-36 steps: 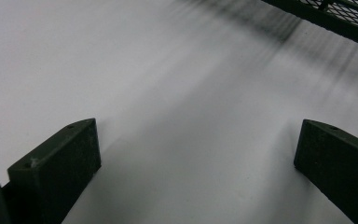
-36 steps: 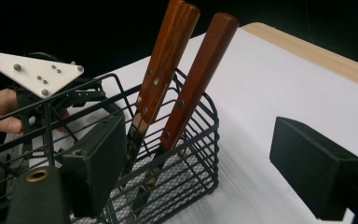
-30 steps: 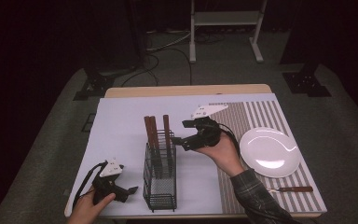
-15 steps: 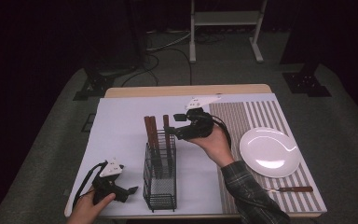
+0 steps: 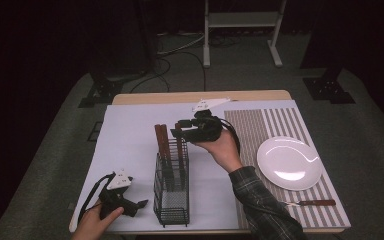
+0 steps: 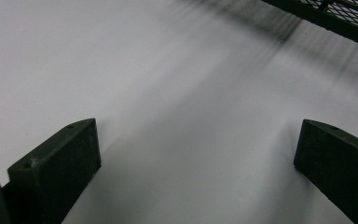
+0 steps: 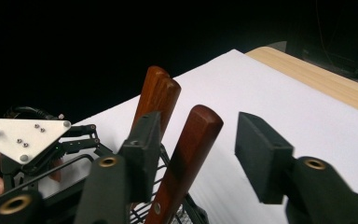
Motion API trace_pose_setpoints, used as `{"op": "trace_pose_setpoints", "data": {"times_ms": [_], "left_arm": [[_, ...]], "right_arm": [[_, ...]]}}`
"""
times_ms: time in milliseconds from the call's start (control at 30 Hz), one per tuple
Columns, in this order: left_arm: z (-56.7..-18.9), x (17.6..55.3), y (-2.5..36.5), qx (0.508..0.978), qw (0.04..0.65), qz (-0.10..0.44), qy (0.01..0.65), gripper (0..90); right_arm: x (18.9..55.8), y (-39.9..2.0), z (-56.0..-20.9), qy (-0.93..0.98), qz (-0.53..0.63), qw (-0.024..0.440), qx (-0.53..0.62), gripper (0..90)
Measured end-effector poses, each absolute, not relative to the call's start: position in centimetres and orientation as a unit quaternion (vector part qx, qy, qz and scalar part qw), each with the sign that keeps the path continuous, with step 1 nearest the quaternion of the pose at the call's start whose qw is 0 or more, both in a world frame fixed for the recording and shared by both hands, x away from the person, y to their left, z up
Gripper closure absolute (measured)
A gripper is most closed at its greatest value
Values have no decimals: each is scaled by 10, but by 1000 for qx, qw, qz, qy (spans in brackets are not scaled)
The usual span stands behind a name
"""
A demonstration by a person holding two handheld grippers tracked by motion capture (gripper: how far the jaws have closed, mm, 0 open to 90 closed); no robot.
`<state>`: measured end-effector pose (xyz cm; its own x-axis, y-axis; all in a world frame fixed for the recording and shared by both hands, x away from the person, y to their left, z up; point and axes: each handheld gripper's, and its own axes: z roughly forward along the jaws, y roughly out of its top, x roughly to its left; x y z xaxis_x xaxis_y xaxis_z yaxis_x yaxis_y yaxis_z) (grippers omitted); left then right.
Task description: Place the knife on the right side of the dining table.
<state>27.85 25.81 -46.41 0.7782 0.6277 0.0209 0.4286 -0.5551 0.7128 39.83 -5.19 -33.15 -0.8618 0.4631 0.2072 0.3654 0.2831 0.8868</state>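
Right gripper (image 5: 180, 127) at frame centre in high view, jaws apart either side of wooden handle (image 7: 186, 154), not closed on it. Handle stands in wire basket (image 5: 171, 192) with two more handles (image 5: 161, 140). Left gripper (image 5: 137, 204) lower left, jaws wide, on white mat (image 5: 130, 145). Plate (image 5: 289, 162) right; knife (image 5: 315, 203) lower right.

Black wire basket (image 5: 171, 186), reddish-brown wooden handles (image 5: 163, 141), white plate (image 5: 289, 162), grey-and-white striped mat (image 5: 260, 125), white sheet (image 5: 130, 135) on the tan table (image 5: 195, 97), plaid sleeve (image 5: 262, 205).
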Motion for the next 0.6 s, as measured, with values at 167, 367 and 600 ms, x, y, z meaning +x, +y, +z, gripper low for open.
{"op": "trace_pose_setpoints", "data": {"times_ms": [167, 367, 600], "left_arm": [[-464, 278, 258, 871, 361, 138, 303, 0], [-464, 278, 258, 870, 362, 138, 304, 0], [-464, 278, 258, 870, 362, 138, 304, 0]], "right_arm": [[401, -50, -333, 801, 539, 37, 258, 592], [399, -51, -331, 802, 541, 35, 252, 669], [391, -55, -327, 798, 550, 27, 244, 688]]}}
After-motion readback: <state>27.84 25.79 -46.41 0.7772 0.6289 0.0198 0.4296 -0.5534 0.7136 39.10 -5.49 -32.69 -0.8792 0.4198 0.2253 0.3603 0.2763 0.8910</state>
